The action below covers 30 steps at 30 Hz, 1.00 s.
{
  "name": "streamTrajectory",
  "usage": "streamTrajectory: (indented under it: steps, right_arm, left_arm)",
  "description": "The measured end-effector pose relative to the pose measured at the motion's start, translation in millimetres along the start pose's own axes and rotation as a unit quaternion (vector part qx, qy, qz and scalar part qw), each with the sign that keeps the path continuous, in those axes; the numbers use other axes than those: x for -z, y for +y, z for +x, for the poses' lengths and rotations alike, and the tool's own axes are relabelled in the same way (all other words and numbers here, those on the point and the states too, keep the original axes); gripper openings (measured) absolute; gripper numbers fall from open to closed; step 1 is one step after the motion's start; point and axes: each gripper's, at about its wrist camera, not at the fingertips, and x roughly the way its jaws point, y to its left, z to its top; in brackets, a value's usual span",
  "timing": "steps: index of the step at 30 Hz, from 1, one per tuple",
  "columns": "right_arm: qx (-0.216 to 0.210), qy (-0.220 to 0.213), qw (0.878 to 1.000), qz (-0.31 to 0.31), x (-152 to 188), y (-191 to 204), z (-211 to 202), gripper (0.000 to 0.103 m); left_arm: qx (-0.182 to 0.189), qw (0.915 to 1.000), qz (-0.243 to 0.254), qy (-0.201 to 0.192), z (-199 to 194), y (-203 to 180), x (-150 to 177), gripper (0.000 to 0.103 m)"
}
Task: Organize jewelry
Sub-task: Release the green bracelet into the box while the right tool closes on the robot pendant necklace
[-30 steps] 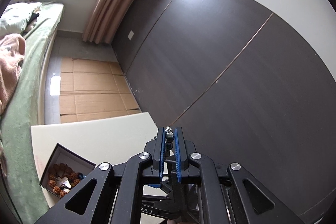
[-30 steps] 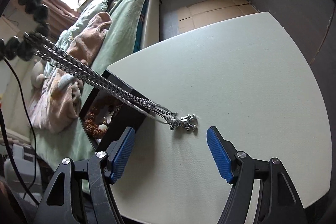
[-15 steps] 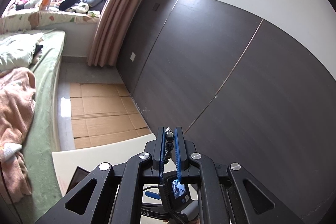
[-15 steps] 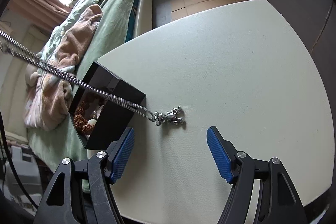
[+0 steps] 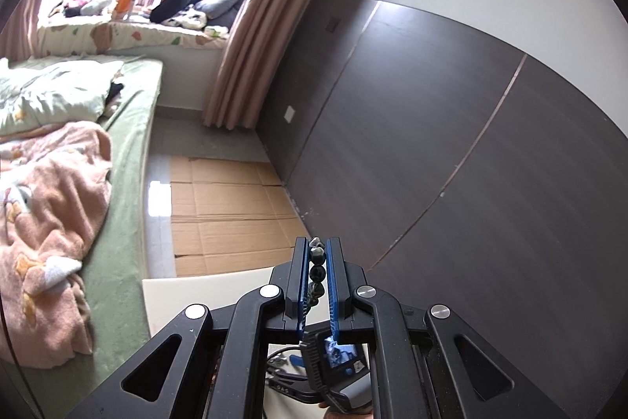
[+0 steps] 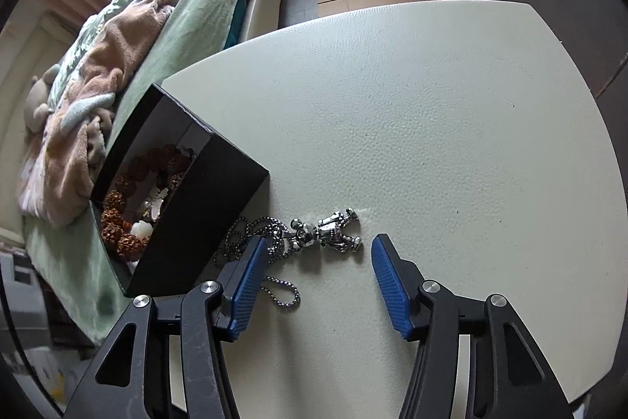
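The left claw (image 5: 317,264) is clamped on a string of dark green round beads (image 5: 316,271), raised above the cream bench's (image 6: 431,128) far edge. The right claw (image 6: 314,258) stands apart, its jaws just having been closing, over a silver bear-shaped pendant (image 6: 327,232) on a ball chain (image 6: 251,234) lying on the bench, pads not touching it. Just beside the chain, at the bench's left edge, sits a black square box (image 6: 204,199) holding brown knobbly beads (image 6: 117,222). No writing is legible.
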Motion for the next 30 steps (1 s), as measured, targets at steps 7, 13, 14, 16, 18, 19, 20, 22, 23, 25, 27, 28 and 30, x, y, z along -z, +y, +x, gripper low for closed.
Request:
streamTrajectory:
  steps: [7, 13, 14, 16, 18, 19, 20, 22, 23, 25, 27, 28, 30]
  right_arm:
    - [0.052, -0.006, 0.998, -0.045, 4.5, 10.2, 0.3, 0.035]
    - [0.021, 0.000, 1.000, -0.015, 6.2, -9.7, -3.8, 0.002]
    - [0.017, -0.004, 1.000, -0.015, 7.4, -11.5, -6.3, 0.002]
    - [0.008, -0.010, 1.000, -0.012, 8.3, -11.7, -9.5, 0.002]
    - [0.001, -0.017, 1.000, -0.009, 9.6, -13.4, -14.4, 0.001]
    - [-0.001, -0.022, 1.000, -0.007, 10.5, -14.1, -17.1, 0.002]
    - [-0.005, -0.028, 1.000, -0.004, 11.6, -15.9, -20.6, 0.001]
    - [-0.011, -0.037, 0.999, 0.001, 11.7, -18.5, -26.0, 0.001]
    - [-0.013, -0.040, 0.999, 0.002, 10.8, -18.5, -27.4, 0.002]
    - [-0.011, -0.040, 0.999, -0.004, 7.6, -16.7, -27.8, 0.001]
    - [-0.010, -0.027, 1.000, -0.010, 1.9, -12.4, -22.7, 0.002]
    - [-0.010, -0.016, 1.000, -0.021, -0.4, -9.2, -19.1, 0.002]
    - [-0.003, -0.007, 0.999, -0.046, -4.1, -1.1, -13.6, 0.027]
  left_arm:
    - [-0.028, 0.9984, -0.047, 0.012, 21.6, 40.8, 25.8, 0.008]
    - [-0.040, 0.9947, -0.082, 0.047, 54.9, 75.0, 59.4, 0.008]
    - [-0.044, 0.9939, -0.084, 0.056, 61.4, 79.7, 64.7, 0.008]
    - [-0.048, 0.9928, -0.087, 0.068, 70.2, 86.7, 71.9, 0.008]
    - [-0.051, 0.9915, -0.091, 0.078, 76.5, 94.0, 79.8, 0.008]
    - [-0.056, 0.9905, -0.095, 0.082, 79.2, 98.3, 83.2, 0.008]
    - [-0.057, 0.9894, -0.102, 0.086, 81.7, 103.2, 86.2, 0.008]
    - [-0.065, 0.9866, -0.113, 0.099, 88.7, 111.8, 91.5, 0.009]
    - [-0.068, 0.9845, -0.121, 0.107, 91.9, 116.8, 93.9, 0.009]
    - [-0.060, 0.9816, -0.139, 0.116, 94.6, 124.1, 96.9, 0.010]
    - [-0.062, 0.9796, -0.145, 0.125, 95.5, 128.3, 98.2, 0.018]
    - [-0.062, 0.9791, -0.147, 0.127, 95.4, 129.9, 99.4, 0.039]
    - [-0.055, 0.9791, -0.155, 0.120, 91.9, 133.7, 102.0, 0.077]
